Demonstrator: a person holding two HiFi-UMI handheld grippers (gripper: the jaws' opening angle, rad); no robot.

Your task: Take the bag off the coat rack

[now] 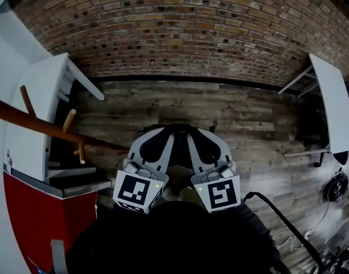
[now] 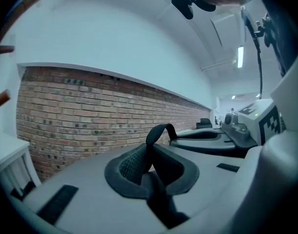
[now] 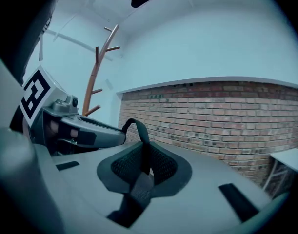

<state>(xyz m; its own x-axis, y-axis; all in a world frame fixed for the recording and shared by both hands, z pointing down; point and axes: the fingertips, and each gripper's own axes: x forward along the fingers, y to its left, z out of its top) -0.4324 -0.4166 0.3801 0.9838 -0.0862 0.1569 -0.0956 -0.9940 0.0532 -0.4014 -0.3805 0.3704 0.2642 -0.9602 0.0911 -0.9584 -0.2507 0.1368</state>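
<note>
- Both of our grippers are clamped on the bag's black strap (image 1: 180,128): the left gripper (image 1: 156,140) and the right gripper (image 1: 207,141) sit side by side, with the strap looping between them
- The coat rack (image 1: 45,125) stands apart on our left, and the pegs (image 1: 69,120) we see are bare, so we judge the bag lifted off
- We cannot make out the bag's body
- Next we need to keep both grips firm and carry the load clear of the pegs
</note>
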